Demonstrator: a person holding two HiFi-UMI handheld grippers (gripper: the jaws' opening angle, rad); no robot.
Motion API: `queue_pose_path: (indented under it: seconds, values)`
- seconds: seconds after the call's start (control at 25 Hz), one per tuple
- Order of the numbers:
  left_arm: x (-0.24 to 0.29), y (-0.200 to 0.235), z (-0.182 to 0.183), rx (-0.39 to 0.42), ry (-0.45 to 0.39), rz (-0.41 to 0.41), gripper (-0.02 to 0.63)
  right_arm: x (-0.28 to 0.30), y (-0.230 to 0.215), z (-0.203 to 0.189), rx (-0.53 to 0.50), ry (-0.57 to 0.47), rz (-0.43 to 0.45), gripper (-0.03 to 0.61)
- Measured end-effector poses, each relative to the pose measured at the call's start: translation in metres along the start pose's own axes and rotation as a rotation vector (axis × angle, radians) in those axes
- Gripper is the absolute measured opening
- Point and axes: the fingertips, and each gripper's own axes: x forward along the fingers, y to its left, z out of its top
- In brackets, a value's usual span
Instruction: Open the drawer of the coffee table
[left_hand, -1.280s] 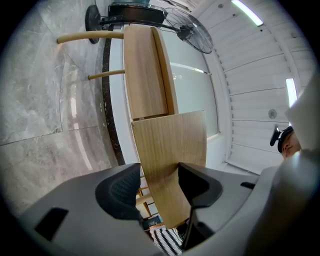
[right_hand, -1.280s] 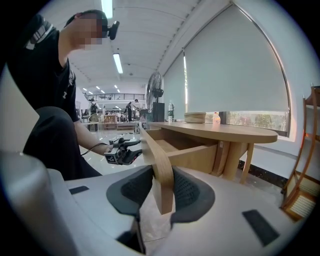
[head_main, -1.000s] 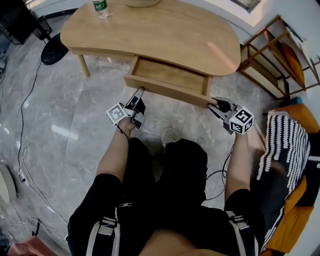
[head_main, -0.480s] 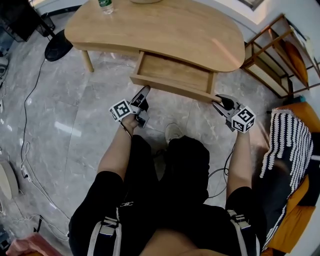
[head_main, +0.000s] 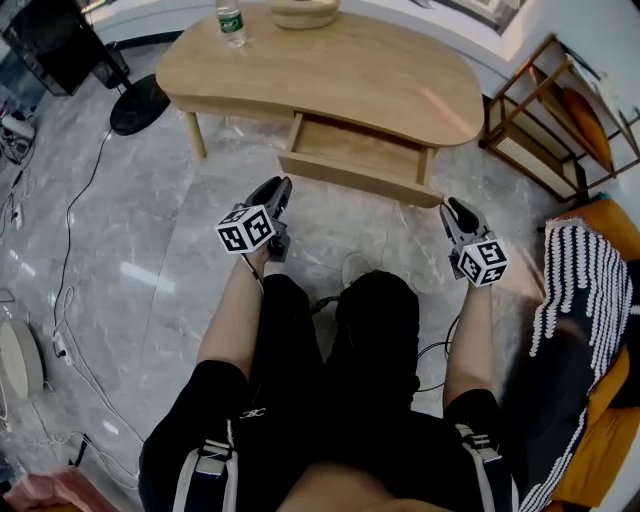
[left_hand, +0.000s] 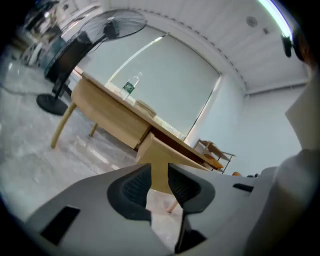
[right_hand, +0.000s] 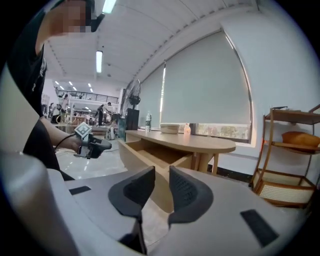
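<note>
My left gripper (head_main: 280, 186) has come away from the drawer's near left corner, where it sat a second ago. Its jaws have just been closing and now stand a narrow slit apart with nothing between the pads (left_hand: 131, 186), so they are released and empty. Through that slit I see the corner of the drawer (left_hand: 162, 152) straight ahead of the tips, near but clear of them.

The drawer (head_main: 352, 176) itself stands pulled out from under the coffee table (head_main: 350, 70), its inside bare and open to the head view. It reaches toward me, ahead of both sets of jaws and between the lines they point along. It is out about as far as it was a second ago, so I judge the pull finished.

My right gripper (head_main: 453, 206) was touching the drawer's near right corner a second ago and is now drawn back from it. Its jaws have also just closed a little, to a small gap that holds nothing. The drawer's front lies ahead and slightly to the left of those tips (right_hand: 161, 186), apart from them.

With both grippers off the wood and backing away, I read the task as done — only a retreat to rest remains.
</note>
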Motion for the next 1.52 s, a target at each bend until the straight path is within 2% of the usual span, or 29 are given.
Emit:
queue_pose_path:
  seconds: [0.12, 0.16, 0.2, 0.32, 0.44, 0.6, 0.72, 0.92, 1.04, 1.16, 1.28, 1.52]
  values:
    - [-0.031, -0.017, 0.027, 0.207, -0.018, 0.119, 0.095, -0.019, 0.017, 0.032, 0.024, -0.071, -0.088, 0.061]
    - [-0.040, -0.027, 0.036, 0.281, -0.023, 0.151, 0.072, -0.024, 0.024, 0.043, 0.031, -0.087, -0.100, 0.015]
    - [-0.049, -0.038, 0.044, 0.355, -0.030, 0.176, 0.030, -0.029, 0.032, 0.052, 0.036, -0.100, -0.100, 0.014]
    - [-0.070, -0.078, 0.069, 0.556, -0.064, 0.211, 0.021, -0.035, 0.047, 0.078, 0.051, -0.147, -0.103, 0.014]
    - [-0.082, -0.114, 0.087, 0.664, -0.105, 0.208, 0.021, -0.037, 0.048, 0.097, 0.062, -0.177, -0.171, 0.014]
    - [-0.078, -0.141, 0.098, 0.683, -0.116, 0.188, 0.021, -0.036, 0.038, 0.117, 0.079, -0.216, -0.274, 0.014]
    - [-0.061, -0.149, 0.106, 0.678, -0.127, 0.180, 0.021, -0.027, 0.025, 0.130, 0.050, -0.257, -0.329, 0.014]
    - [-0.007, -0.154, 0.127, 0.659, -0.107, 0.153, 0.021, 0.015, -0.011, 0.157, 0.033, -0.305, -0.314, 0.014]
    - [0.027, -0.167, 0.166, 0.649, -0.094, 0.184, 0.021, 0.042, -0.044, 0.192, 0.057, -0.282, -0.289, 0.014]
    - [0.053, -0.201, 0.219, 0.649, -0.065, 0.201, 0.021, 0.051, -0.068, 0.248, 0.081, -0.240, -0.269, 0.014]
    - [0.047, -0.250, 0.270, 0.634, -0.025, 0.188, 0.021, 0.032, -0.067, 0.316, 0.098, -0.207, -0.250, 0.014]
    - [-0.044, -0.383, 0.397, 0.663, 0.004, 0.191, 0.020, -0.072, -0.025, 0.489, 0.147, -0.203, -0.250, 0.014]
